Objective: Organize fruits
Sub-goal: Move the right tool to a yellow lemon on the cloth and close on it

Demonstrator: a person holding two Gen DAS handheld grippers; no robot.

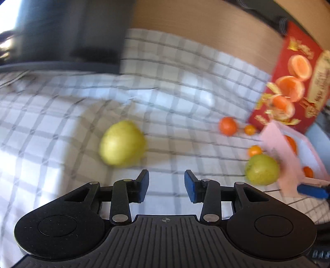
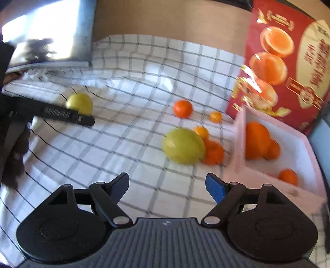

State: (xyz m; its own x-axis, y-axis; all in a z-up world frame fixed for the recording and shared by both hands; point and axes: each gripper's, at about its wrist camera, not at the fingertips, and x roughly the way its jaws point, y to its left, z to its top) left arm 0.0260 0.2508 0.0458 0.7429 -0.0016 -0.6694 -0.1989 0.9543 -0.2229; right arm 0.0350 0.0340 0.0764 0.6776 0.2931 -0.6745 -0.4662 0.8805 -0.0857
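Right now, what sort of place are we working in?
Probably a home table: a grey-checked white tablecloth carries loose yellow-green fruits and small oranges, beside a white foam box and a red printed orange carton.

A home setting, by the look of it — a wooden table [image 2: 169, 18] spread with a white checked cloth [image 2: 132, 86], loose fruit scattered over it, a red gift carton [image 2: 288, 61] printed with halved oranges standing at the edge, and a white foam box [image 2: 309, 148] beside it — bright daylight glares in at the left
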